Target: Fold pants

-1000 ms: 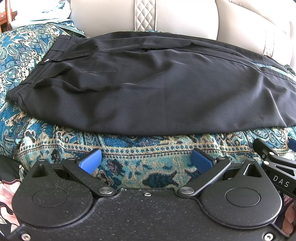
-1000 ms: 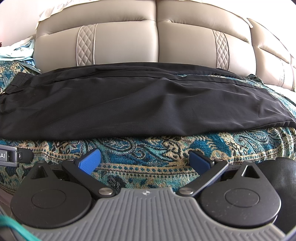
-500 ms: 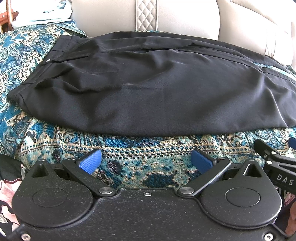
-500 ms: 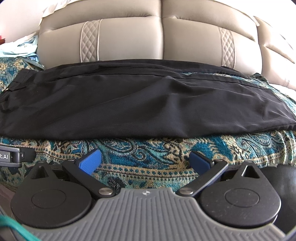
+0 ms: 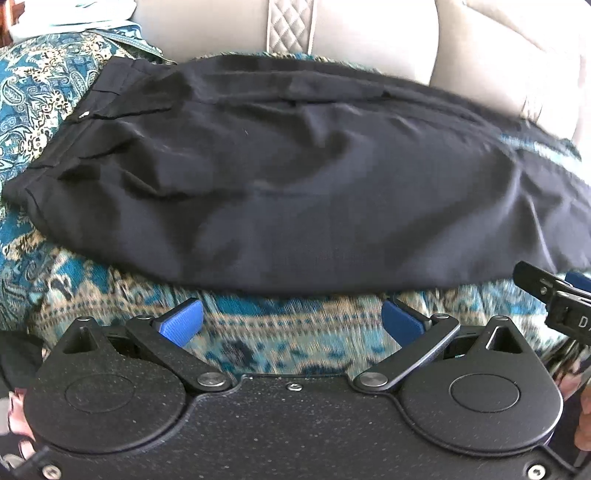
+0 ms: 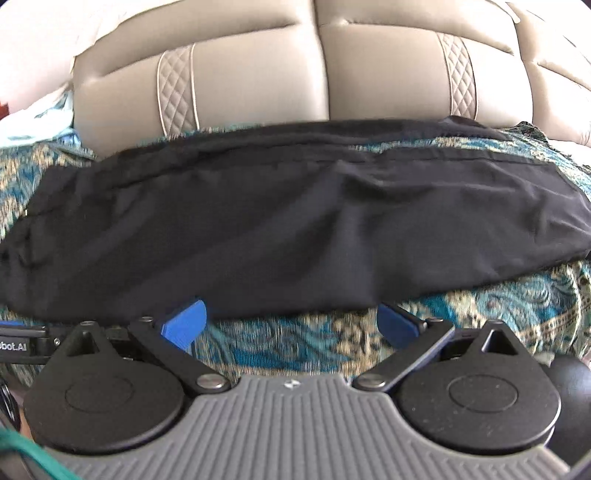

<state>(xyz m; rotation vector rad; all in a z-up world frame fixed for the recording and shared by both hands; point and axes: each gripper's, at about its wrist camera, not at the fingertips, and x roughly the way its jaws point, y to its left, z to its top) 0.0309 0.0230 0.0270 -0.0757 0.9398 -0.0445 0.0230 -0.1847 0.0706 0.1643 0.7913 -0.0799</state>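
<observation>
Black pants (image 5: 295,177) lie lengthwise across a teal patterned cover (image 5: 288,332), waistband at the left, legs running off to the right. In the right wrist view the same pants (image 6: 295,229) fill the middle, their near edge just at the fingertips. My left gripper (image 5: 291,323) is open with its blue pads (image 5: 183,321) just short of the pants' near edge, nothing between them. My right gripper (image 6: 291,323) is open too, its blue pads (image 6: 184,325) touching or almost touching the near hem. The right gripper's tip (image 5: 554,299) shows at the right edge of the left wrist view.
A beige leather sofa back (image 6: 314,74) rises right behind the pants. The teal paisley cover (image 6: 498,314) spreads over the seat on every side. Pale cloth (image 5: 74,14) lies at the far left. A black rounded object (image 6: 569,387) sits at the lower right.
Both grippers have moved forward toward the pants' near edge, which now lies right at the fingertips. The jaws stay open and the pants have not shifted.
</observation>
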